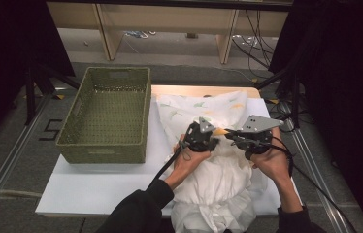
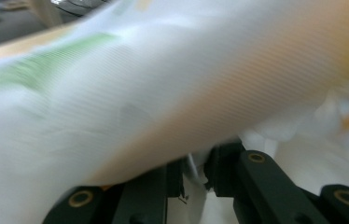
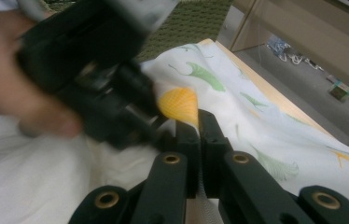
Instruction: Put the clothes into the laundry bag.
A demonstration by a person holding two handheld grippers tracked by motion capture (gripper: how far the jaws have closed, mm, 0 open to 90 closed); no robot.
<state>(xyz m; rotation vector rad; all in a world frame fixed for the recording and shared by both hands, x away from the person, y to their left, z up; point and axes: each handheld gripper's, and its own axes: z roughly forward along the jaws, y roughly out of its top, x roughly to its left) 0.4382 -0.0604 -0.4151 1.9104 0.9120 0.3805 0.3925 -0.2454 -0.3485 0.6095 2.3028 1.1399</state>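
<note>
A white cloth (image 1: 204, 104) printed with green and yellow leaves lies crumpled on a white board (image 1: 97, 189). Both grippers meet over its middle, tips facing each other. My left gripper (image 1: 218, 133) has its jaws (image 2: 196, 163) close together with a fold of the cloth (image 2: 163, 84) pinched in the narrow gap. My right gripper (image 1: 229, 134) is shut (image 3: 199, 121) on a raised fold of the cloth (image 3: 256, 116) just below a yellow leaf print (image 3: 179, 105). The left gripper (image 3: 149, 107) appears blurred right beside it, held by a hand.
A green woven basket (image 1: 102, 151) stands on the board's left half, beside the cloth; its wall (image 3: 186, 23) also shows behind the grippers. The cloth's near end hangs over the board's front edge. Wooden shelving and cables lie on the floor beyond the table.
</note>
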